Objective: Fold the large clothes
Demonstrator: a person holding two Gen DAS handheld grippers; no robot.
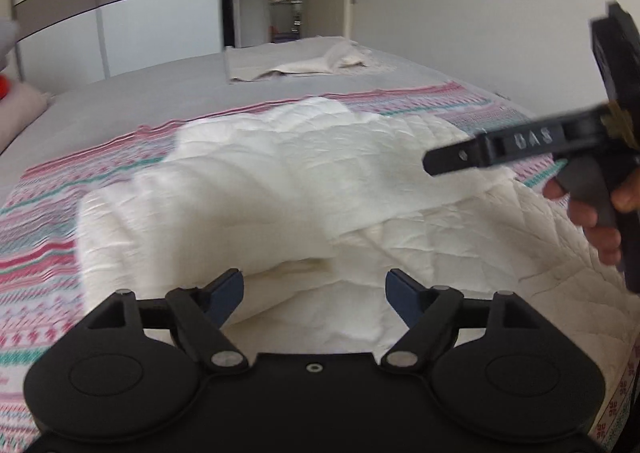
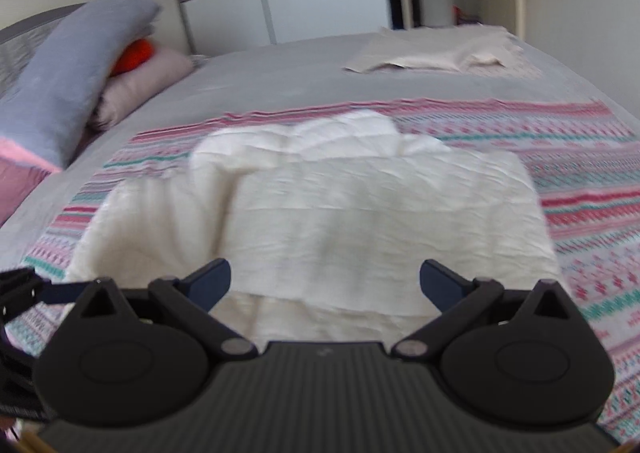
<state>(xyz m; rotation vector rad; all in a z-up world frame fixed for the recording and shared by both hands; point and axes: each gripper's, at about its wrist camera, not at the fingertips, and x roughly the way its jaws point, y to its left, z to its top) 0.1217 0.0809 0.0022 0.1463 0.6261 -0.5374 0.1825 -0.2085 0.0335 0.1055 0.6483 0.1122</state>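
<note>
"DAS" on right gripper (image 1: 448,157)

The white quilt (image 1: 304,189) is smeared by motion blur across its upper folds in the left wrist view, so the creases there cannot be read; its near edge is hidden behind the black gripper body at the bottom. In the right wrist view the quilt (image 2: 360,213) is blurred too, and its lower part is hidden the same way. The right gripper (image 1: 444,159) at the right of the left wrist view is blurred, its second finger hidden, its handle cut off. The pillows (image 2: 72,85) run off the left edge.
</note>
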